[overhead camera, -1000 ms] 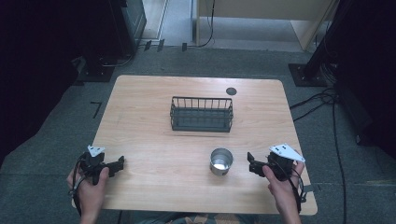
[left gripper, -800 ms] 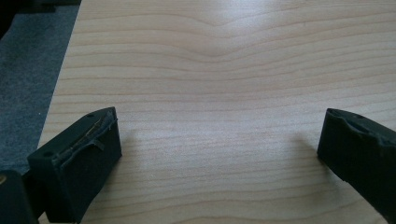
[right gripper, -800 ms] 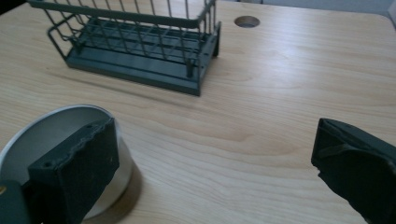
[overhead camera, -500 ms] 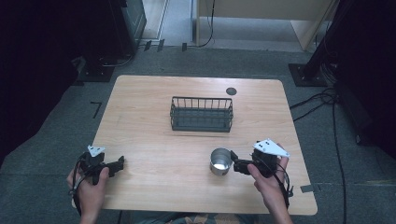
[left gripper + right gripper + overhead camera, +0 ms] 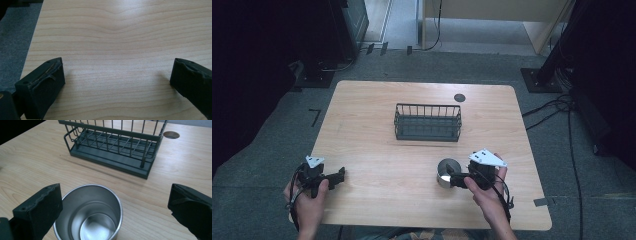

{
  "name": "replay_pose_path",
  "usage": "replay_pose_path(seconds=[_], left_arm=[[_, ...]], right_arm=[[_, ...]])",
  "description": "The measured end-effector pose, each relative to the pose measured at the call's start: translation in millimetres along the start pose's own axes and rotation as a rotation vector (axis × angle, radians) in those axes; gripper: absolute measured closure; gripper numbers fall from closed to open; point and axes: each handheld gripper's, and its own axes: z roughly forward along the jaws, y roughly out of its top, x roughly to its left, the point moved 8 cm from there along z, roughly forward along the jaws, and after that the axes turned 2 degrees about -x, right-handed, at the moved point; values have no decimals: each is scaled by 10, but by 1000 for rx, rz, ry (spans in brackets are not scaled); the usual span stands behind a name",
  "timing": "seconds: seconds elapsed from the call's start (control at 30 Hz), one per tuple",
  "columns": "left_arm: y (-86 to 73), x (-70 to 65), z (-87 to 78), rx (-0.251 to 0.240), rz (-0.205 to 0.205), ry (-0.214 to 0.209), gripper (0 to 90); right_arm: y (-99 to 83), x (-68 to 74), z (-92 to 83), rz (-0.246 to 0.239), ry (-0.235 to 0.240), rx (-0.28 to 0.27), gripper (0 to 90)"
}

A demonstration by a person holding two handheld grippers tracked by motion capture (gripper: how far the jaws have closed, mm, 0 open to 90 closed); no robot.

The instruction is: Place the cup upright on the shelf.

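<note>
At the near left of the tabletop (image 5: 377, 150), the left tool (image 5: 341, 176) had not moved in the last second; its jaws gaped wide over bare wood. The right tool (image 5: 450, 179) had slid in from the near right edge to the steel cup (image 5: 447, 171), which stood upright in front of the wire basket (image 5: 428, 121). Its jaws stood wide apart, the cup beside one of them, uncentred. The grasp looked about to begin.

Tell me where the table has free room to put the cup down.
Bare wood spans from the left gripper to the cup, and left of the wire basket. It is crowded around the cup, where the right gripper reaches.
</note>
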Motion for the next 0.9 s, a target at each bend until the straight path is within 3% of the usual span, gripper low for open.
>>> replay_pose_path(seconds=[0.3,0.9], left_arm=[[0,0,0,0,0,0,0],[0,0,0,0,0,0,0]], right_arm=[[-109,143,139,-13,26,30,0],[-295,210,309,-4,27,73,0]])
